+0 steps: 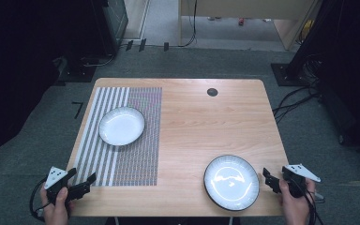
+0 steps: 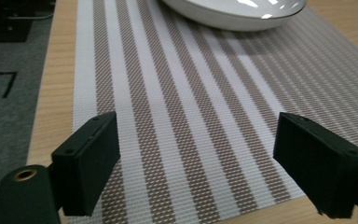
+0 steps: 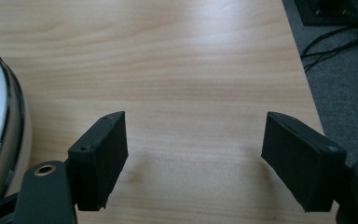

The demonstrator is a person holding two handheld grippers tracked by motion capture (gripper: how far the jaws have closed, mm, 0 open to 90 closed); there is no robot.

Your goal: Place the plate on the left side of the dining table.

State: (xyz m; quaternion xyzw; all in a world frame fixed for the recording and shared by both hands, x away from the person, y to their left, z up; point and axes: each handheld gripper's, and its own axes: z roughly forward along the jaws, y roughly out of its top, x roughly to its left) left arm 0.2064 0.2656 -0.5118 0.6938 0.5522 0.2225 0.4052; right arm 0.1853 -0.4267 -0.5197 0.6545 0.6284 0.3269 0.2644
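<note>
Two white plates with dark rims lie on a wooden table [image 1: 201, 117]. One plate [image 1: 121, 125] rests on a striped placemat [image 1: 122, 159] at the left; its near rim shows in the left gripper view [image 2: 233, 11]. The other plate [image 1: 231, 182] sits on bare wood near the front right, and its edge appears at the left of the right gripper view [image 3: 0, 140]. My left gripper [image 1: 82, 182] is open over the placemat's front left corner [image 2: 196, 154]. My right gripper [image 1: 268, 179] is open just right of the second plate [image 3: 193, 154], with nothing between its jaws.
A small dark round grommet [image 1: 212, 92] sits near the table's far edge. Grey carpet surrounds the table, with cables [image 1: 295, 98] on the floor at the right and dark equipment at the back left. The table's right edge [image 3: 303, 70] runs close to my right gripper.
</note>
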